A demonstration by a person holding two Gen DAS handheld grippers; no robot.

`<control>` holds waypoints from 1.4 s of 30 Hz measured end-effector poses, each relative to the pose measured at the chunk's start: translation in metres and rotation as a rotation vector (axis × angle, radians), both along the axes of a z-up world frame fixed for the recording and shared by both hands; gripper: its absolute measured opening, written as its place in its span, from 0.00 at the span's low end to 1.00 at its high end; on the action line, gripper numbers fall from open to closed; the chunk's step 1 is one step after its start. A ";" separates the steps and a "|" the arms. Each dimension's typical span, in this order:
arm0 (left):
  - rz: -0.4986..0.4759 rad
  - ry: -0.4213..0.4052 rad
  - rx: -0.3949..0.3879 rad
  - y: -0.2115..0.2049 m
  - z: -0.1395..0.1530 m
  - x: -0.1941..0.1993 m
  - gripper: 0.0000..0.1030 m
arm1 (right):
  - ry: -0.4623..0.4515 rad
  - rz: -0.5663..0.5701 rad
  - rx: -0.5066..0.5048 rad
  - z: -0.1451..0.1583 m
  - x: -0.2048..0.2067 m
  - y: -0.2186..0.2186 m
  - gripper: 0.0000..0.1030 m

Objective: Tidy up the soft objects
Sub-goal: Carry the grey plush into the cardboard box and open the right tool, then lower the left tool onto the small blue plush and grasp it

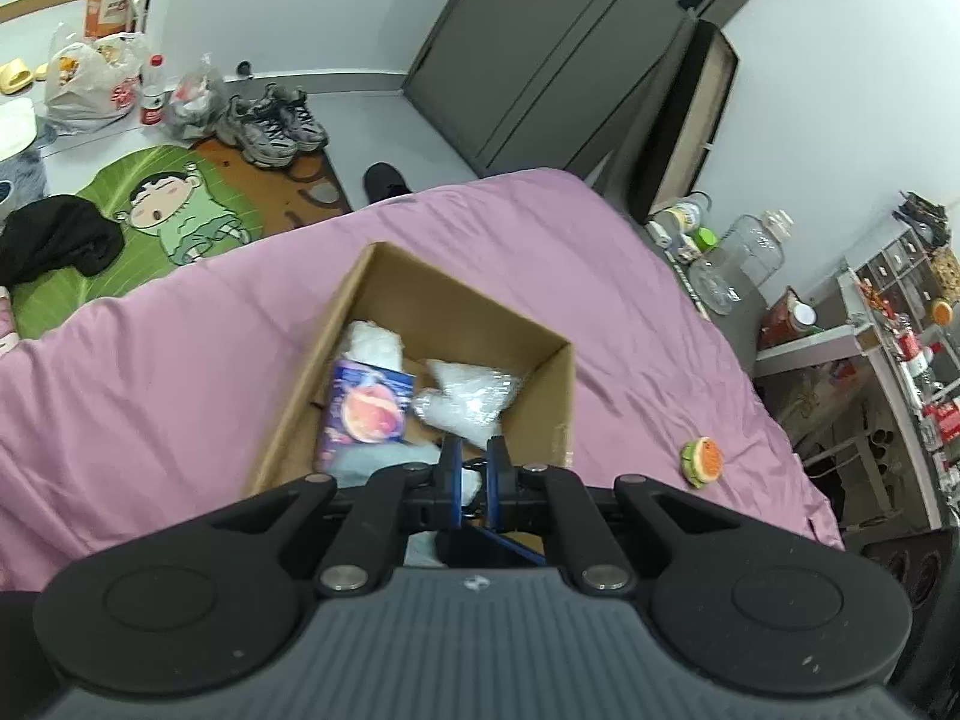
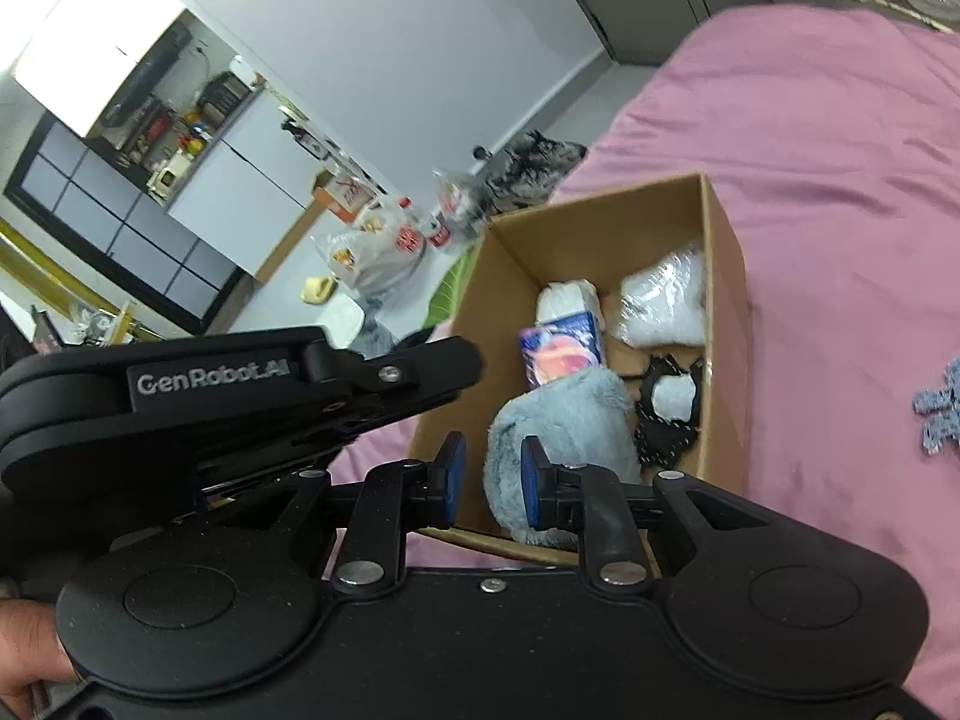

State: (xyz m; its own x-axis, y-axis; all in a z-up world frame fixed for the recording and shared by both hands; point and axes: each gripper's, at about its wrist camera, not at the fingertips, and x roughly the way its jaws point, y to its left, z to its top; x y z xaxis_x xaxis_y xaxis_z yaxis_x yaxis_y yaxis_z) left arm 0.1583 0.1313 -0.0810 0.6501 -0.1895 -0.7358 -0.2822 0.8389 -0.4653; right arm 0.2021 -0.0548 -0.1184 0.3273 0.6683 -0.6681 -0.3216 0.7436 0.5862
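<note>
A: Surface and room, left to right?
B: A green cartoon rug (image 1: 162, 216) is lying on the floor, with grey sneakers (image 1: 273, 120) sitting beyond it by the wall. A pink bedsheet (image 1: 150, 372) is covering the bed. A dark door (image 1: 558, 42) is standing behind, and cluttered shelves (image 1: 900, 324) are lining the right side.

A: Containers?
B: One open cardboard box (image 1: 543, 396) is resting on the sheet. Inside, a white plush (image 1: 375, 342) is lying at the far left, a purple packet (image 1: 366, 408) is leaning just in front of it, and a clear-wrapped white bundle (image 1: 474, 399) is sitting to the right. A fluffy grey-blue toy (image 2: 564, 420) is filling the near end; a black-and-white item (image 2: 669, 408) is lying beside it.

A: Loose items?
B: A burger-shaped toy (image 1: 702, 461) is sitting on the sheet, right of the box, well apart.

A: Tools?
B: The left gripper (image 1: 474, 468) is hovering over the box's near end, jaws narrowly parted, gripping nothing visible. The right gripper (image 2: 489, 477) is standing wider apart, its pads flanking the grey-blue toy; whether they are touching it I cannot tell.
</note>
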 end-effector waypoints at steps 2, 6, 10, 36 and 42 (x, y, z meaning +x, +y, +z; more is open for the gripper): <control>0.009 0.009 0.002 0.004 -0.001 0.000 0.07 | 0.010 -0.021 -0.009 0.000 0.001 -0.005 0.21; 0.015 0.018 0.041 0.003 0.001 0.002 0.09 | 0.026 -0.058 -0.053 0.004 0.002 -0.014 0.25; -0.012 0.019 0.071 -0.004 0.006 0.004 0.12 | 0.024 -0.081 -0.074 0.011 0.001 -0.027 0.33; -0.097 -0.024 0.156 -0.083 0.038 0.010 0.62 | -0.045 -0.269 -0.089 0.055 0.004 -0.143 0.68; -0.107 -0.015 0.145 -0.105 0.035 0.016 0.62 | -0.046 -0.305 -0.099 0.058 0.013 -0.172 0.68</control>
